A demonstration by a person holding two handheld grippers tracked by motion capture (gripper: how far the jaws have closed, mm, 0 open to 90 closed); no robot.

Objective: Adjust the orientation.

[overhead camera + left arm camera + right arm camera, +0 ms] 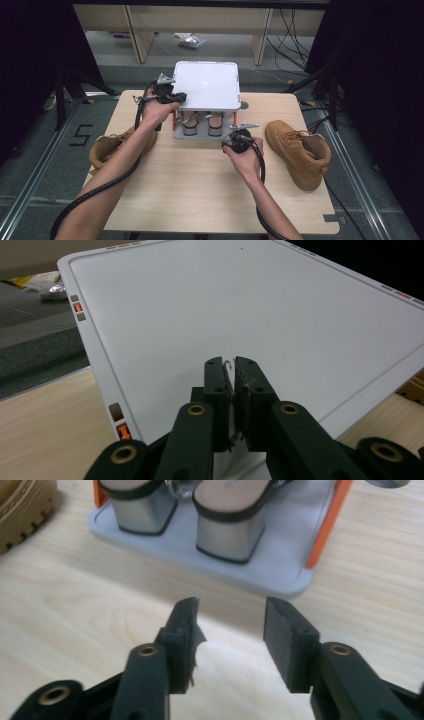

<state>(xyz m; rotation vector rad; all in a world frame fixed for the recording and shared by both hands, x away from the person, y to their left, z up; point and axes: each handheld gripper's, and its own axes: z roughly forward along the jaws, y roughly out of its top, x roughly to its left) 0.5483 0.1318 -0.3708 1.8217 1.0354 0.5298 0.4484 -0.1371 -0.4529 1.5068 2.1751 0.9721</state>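
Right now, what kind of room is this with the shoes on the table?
Probably a lab or workshop for recording tests, not a home. A wooden table stands on metal floor rails, with loose cables behind it and dark curtains at the sides.

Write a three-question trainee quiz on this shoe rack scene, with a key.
1. True or false: the right gripper is shut on a boot.
2. Which footwear stands on the lower shelf of the rack? A) heeled shoes B) boots C) slippers
3. Fill in: the left gripper hovers over the rack's white ____.

Key
1. False: its jaws are open above the bare table, short of the heeled shoes.
2. A. The two tan boots lie on the table, one each side of the rack.
3. Top: the left gripper's jaws are closed over it, holding nothing.
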